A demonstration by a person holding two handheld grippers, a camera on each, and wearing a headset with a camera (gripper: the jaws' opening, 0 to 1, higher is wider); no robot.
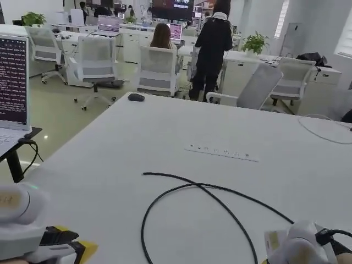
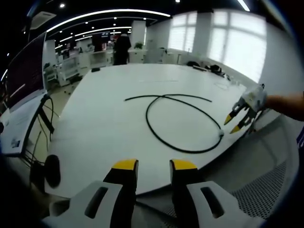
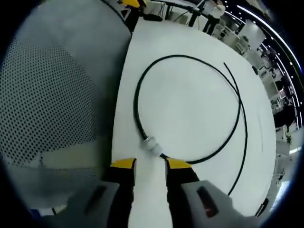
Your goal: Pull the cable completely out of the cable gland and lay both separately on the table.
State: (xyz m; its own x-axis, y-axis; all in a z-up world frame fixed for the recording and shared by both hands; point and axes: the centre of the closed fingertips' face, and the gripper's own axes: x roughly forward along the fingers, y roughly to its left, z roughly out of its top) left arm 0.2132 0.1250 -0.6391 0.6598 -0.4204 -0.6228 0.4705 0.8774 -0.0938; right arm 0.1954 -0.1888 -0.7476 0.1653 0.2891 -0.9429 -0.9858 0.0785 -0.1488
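A black cable (image 1: 201, 187) lies in a loose loop on the white table (image 1: 137, 143). In the right gripper view the cable (image 3: 185, 56) ends in a small white cable gland (image 3: 151, 145) near the table's edge. The gland rests just ahead of my right gripper (image 3: 150, 164), which is open with nothing between its jaws. My left gripper (image 2: 154, 165) is open too, held off the table's edge, well short of the cable (image 2: 148, 116). From there I see the gland (image 2: 221, 134) and the right gripper (image 2: 236, 124) beside it. In the head view, the left gripper (image 1: 66, 242) sits bottom left, the right gripper (image 1: 300, 242) bottom right.
A socket strip (image 1: 223, 152) is set into the table beyond the loop. A mouse (image 1: 136, 97) lies at the far edge, a laptop (image 1: 12, 82) stands at left, and a thin white cable (image 1: 324, 129) lies at right. A mesh chair (image 3: 52, 95) is beside the table edge.
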